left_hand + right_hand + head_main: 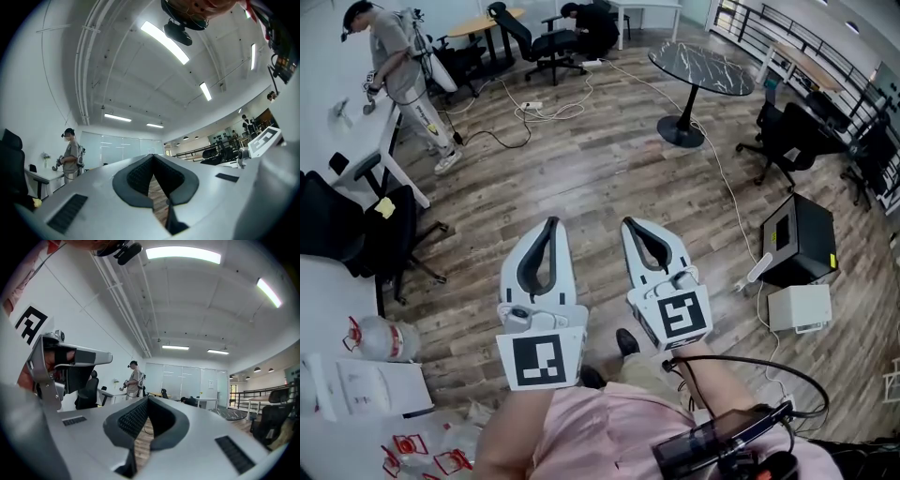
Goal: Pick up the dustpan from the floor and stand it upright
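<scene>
Above the wood-plank floor (581,178), head view: left gripper (549,225) and right gripper (629,225) held side by side, near each other but not touching, both pointing forward. Both gripper views: jaws together at the tips, only floor showing through the loop behind them, nothing gripped. Dustpan: cannot pick it out in any of the 3 views. Round dark marbled table (703,67) well ahead, right of centre. Black box (799,239) at right, white box (799,307) just beside it. Person (398,66) stands at white desk (347,131), far left. Clear bottle (384,339), possibly plastic, by white surface (323,309) at near left
</scene>
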A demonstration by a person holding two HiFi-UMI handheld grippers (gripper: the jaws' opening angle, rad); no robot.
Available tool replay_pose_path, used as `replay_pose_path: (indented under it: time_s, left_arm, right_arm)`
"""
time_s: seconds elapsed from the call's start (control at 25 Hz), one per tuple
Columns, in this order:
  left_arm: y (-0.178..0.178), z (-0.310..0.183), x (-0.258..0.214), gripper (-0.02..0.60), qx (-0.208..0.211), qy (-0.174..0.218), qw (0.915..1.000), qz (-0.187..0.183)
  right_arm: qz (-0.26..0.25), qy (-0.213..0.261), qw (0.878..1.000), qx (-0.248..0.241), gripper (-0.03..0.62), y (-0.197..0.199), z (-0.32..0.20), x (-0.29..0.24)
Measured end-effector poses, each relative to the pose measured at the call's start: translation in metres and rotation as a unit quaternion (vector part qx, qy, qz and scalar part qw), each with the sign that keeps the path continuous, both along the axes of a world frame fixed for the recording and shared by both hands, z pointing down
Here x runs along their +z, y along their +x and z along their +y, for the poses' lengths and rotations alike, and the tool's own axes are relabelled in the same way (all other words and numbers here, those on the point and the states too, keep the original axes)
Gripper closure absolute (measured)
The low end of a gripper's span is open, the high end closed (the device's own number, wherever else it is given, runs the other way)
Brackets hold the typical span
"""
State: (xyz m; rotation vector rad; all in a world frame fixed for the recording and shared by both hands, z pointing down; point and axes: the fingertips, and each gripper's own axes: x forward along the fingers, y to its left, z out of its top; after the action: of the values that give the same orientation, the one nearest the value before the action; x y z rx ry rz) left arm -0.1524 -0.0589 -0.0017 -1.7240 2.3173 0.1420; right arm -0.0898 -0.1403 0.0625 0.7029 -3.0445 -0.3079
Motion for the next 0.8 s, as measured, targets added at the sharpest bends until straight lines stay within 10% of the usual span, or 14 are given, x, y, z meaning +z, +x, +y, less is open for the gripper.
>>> replay_pose_path:
  time_s: [0.8]
  left_arm:
    - [-0.015, 0.008, -0.004, 0.572, -0.003, 0.004, 1.0000, -0.005]
  right_arm:
    - [0.001, 0.008, 1.000, -0.004, 0.594, -0.019, 0.008, -0.007]
